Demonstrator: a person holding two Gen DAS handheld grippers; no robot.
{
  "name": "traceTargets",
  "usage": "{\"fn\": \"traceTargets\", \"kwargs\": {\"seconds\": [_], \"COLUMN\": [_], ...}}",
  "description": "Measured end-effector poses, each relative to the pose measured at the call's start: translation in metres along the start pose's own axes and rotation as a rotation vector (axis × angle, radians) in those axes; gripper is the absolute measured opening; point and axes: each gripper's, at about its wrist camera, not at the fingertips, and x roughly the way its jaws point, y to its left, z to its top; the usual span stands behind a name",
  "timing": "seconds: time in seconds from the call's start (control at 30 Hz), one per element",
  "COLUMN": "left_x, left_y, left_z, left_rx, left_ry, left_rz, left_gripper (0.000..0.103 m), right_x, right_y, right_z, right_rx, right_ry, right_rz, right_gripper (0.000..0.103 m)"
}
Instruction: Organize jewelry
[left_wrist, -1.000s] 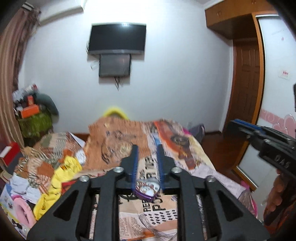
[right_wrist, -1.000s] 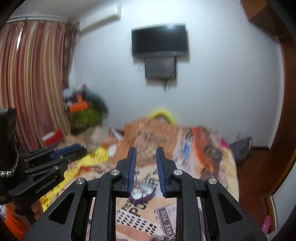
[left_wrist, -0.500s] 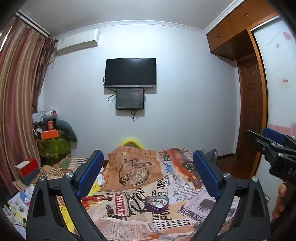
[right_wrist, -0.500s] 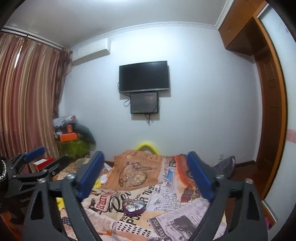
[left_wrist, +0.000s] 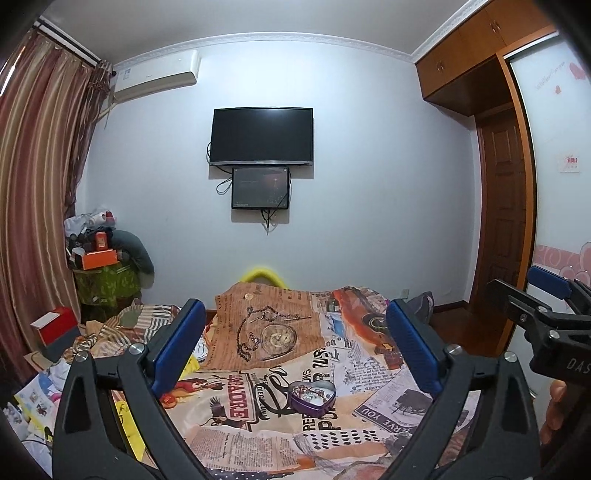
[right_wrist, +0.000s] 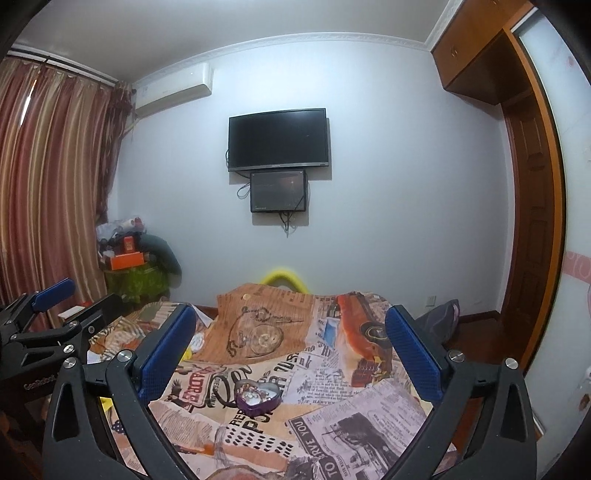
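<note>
A purple heart-shaped tin (left_wrist: 312, 397) with jewelry inside lies open on the newspaper-print bed sheet (left_wrist: 258, 435). My left gripper (left_wrist: 294, 310) hovers short of it, open wide, with nothing between its blue pads (left_wrist: 177, 347). In the right wrist view the same tin (right_wrist: 256, 397) sits ahead, low between the fingers. My right gripper (right_wrist: 290, 314) has its jaws opening to full width, with nothing touching them. Each gripper shows in the other's view: the right gripper (left_wrist: 517, 290) at the right edge, the left gripper (right_wrist: 79, 301) at the left edge.
Clothes and papers (left_wrist: 44, 391) crowd the bed's left side, near a red box (left_wrist: 55, 326) and a green bundle (left_wrist: 107, 284). A curtain (left_wrist: 33, 184) hangs on the left. A wooden door (left_wrist: 502, 221) and wardrobe stand on the right. A person's hand (left_wrist: 554, 410) holds the right gripper.
Both grippers went from nearly shut around the tin to wide open. Both drew back from the tin, which stays on the sheet.
</note>
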Motion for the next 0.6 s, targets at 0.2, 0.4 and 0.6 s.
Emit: {"fn": "traceTargets", "kwargs": {"seconds": [0.2,0.4,0.6], "left_x": [0.0012,0.0027,0.0051], "left_y": [-0.0016,-0.0013,-0.002], "left_z": [-0.0018,-0.0028,-0.0029], "left_rx": [0.004,0.005,0.007], "left_ry": [0.007,0.012,0.019], "left_rz": [-0.003,-0.007,-0.008], "left_gripper": [0.098,0.098,0.098], "right_x": [-0.0008,0.0007,0.0006], "right_y": [-0.0004,-0.0003,-0.0006], "right_z": [-0.0002,-0.0015,-0.0012], "right_rx": [-0.002,-0.004,-0.005], "right_ry": [0.003,0.015,0.023], "right_rz": [0.002,0.004,0.005], "right_gripper": [0.102,0.102,0.102]}}
